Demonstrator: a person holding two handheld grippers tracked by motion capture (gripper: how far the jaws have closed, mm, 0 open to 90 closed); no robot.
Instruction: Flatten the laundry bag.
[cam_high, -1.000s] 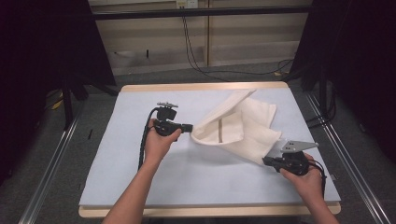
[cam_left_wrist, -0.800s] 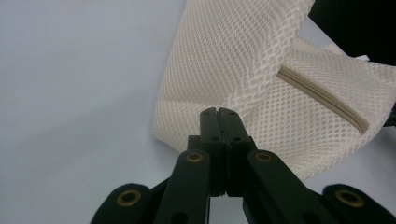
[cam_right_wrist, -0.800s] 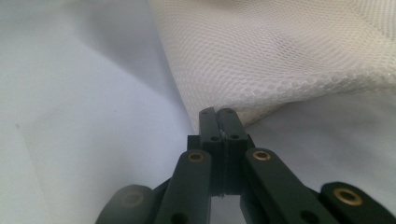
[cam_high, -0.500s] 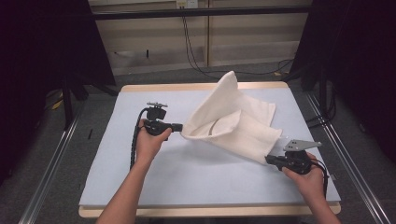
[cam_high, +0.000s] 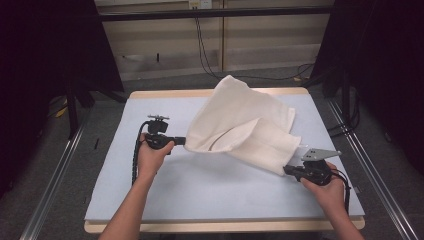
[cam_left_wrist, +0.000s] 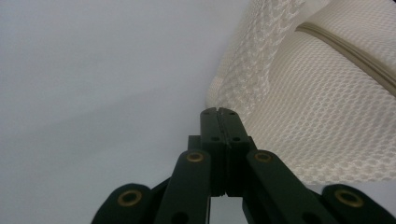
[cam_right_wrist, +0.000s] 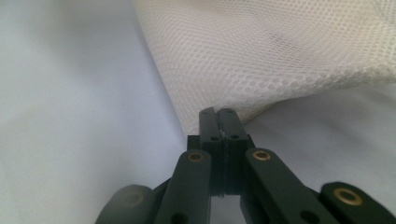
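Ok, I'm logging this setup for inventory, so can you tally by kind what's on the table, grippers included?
White mesh cloth: 1
Pale blue table mat: 1
Black two-jaw grippers: 2, the left gripper and the right gripper, each shut on a corner of the cloth
Total: 4

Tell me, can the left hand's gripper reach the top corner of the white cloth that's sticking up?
Probably not right now. The left gripper is shut on the near-left edge of the white mesh cloth, and the raised corner is farther back and higher. It would likely have to let go first; nothing else blocks the way.
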